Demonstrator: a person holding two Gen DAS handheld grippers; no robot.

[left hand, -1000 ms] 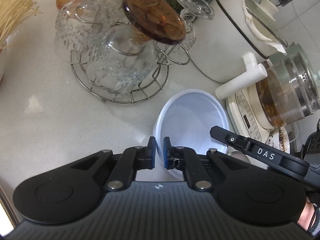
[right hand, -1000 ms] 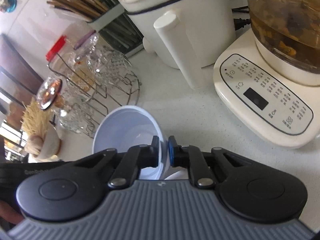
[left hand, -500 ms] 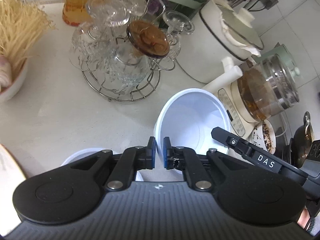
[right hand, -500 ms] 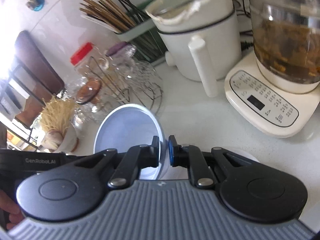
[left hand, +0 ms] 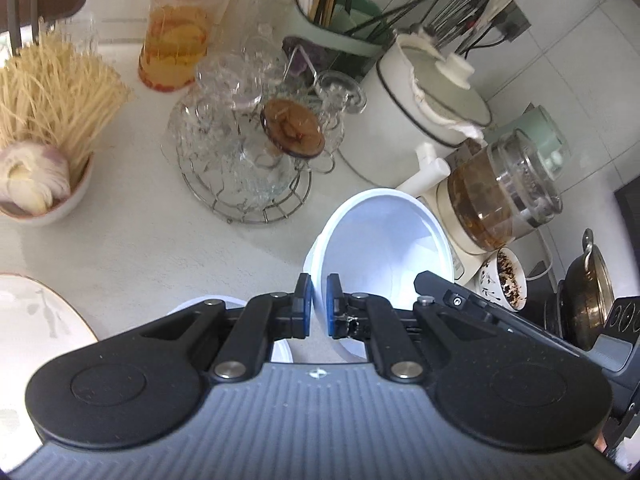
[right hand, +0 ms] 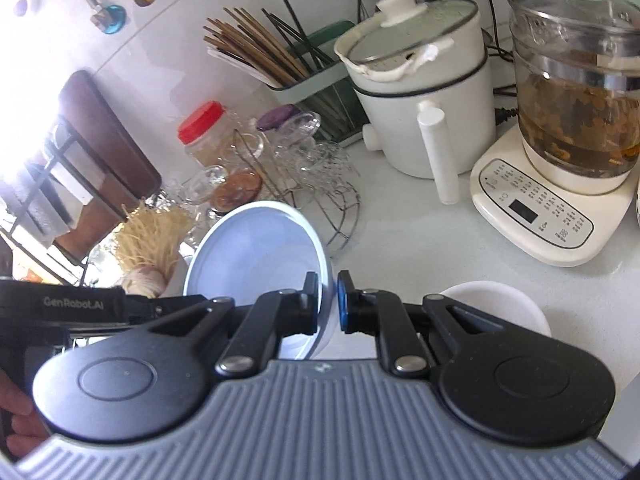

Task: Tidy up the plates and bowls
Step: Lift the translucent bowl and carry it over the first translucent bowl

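A white bowl hangs tilted above the counter, held from two sides. My left gripper is shut on its near rim. My right gripper is shut on the opposite rim; the bowl fills the left centre of the right wrist view. A second white bowl sits on the counter under the right gripper, and part of it shows under the left gripper. A white plate lies at the left edge.
A wire rack of glassware stands ahead. A white pot and a glass kettle on a cream base stand to the right. A noodle and garlic bowl, red-lidded jar and utensil holder line the back.
Both grippers have risen with the bowl, so the counter items look smaller and farther. The second bowl and the plate have come into view below.
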